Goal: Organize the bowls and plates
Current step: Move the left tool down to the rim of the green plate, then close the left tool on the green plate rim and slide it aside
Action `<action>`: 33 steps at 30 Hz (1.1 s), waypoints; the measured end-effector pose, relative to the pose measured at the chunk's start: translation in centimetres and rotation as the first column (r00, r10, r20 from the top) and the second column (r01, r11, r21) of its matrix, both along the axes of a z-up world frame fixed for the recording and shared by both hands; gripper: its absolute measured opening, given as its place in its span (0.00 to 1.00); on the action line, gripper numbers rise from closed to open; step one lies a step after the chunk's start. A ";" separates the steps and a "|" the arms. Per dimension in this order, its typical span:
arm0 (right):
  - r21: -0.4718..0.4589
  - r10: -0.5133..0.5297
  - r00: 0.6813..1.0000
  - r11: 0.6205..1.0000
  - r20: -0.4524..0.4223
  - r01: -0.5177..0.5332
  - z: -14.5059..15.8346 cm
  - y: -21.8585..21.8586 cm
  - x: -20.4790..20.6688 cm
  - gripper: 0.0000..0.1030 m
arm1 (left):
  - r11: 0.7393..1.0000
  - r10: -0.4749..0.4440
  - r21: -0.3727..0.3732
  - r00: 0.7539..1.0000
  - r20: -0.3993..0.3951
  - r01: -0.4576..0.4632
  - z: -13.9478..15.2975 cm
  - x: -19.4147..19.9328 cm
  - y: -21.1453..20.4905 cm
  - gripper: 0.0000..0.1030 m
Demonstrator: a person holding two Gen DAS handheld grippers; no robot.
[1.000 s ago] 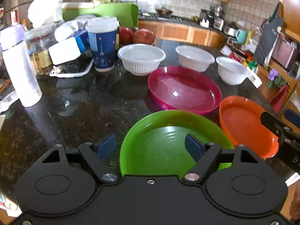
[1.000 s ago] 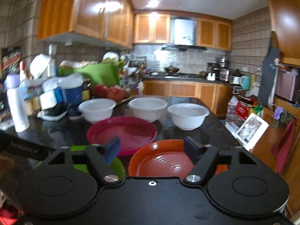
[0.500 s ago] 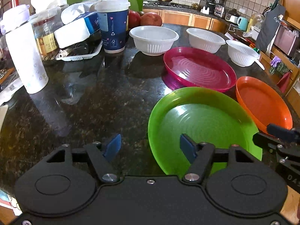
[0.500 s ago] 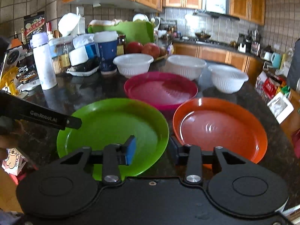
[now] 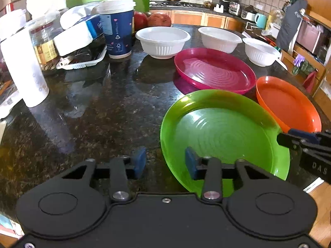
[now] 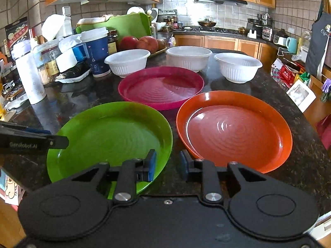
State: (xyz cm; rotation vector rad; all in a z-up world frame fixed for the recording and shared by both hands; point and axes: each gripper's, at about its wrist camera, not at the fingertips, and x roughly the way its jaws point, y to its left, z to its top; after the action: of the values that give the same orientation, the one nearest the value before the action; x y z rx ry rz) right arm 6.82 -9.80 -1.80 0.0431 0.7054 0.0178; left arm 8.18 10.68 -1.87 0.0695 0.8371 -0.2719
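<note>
Plates sit flat on the dark counter (image 6: 300, 124), green plate (image 6: 111, 132) nearest, both claws released, left gripper (image 5: 165, 162) and right gripper (image 6: 165, 166) straddling its rim, which could skid on polished stone.

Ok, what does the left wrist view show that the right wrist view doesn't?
Only the left wrist view shows the left gripper open, its jaws straddling the green plate rim. Only the right wrist view shows the right gripper open, low between the green plate and the orange plate, plus the white carton. Both show the pink plate and three white bowls.
</note>
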 end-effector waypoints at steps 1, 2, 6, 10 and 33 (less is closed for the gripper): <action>0.002 0.000 1.000 1.000 -0.001 0.000 0.0 0.0 0.1 0.26 | 1.000 -0.005 0.007 1.000 -0.001 0.005 -0.1 0.1 -0.1 0.40; 0.004 0.002 1.000 1.000 -0.004 -0.002 -0.1 0.1 0.2 0.26 | 1.000 -0.007 0.010 1.000 -0.002 0.007 -0.2 0.2 -0.2 0.40; 0.005 -0.001 1.000 1.000 -0.026 0.002 -0.5 0.2 0.8 0.26 | 1.000 -0.022 0.001 1.000 -0.019 0.022 -0.5 0.6 -0.2 0.38; 0.019 -0.012 0.999 1.000 -0.046 0.013 -0.8 0.2 1.3 0.22 | 0.999 -0.038 0.002 0.999 -0.018 0.038 -0.5 1.1 -0.4 0.31; -0.010 0.051 0.999 0.999 -0.014 -0.051 -0.1 3.9 3.0 0.16 | 1.000 0.021 -0.010 1.000 -0.008 -0.021 -0.1 1.9 3.2 0.27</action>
State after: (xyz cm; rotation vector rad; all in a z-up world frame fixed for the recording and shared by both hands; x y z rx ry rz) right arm 9.80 -5.93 -1.94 0.0150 0.7204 0.0629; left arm 10.12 13.87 -1.92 0.0507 0.8440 -0.2567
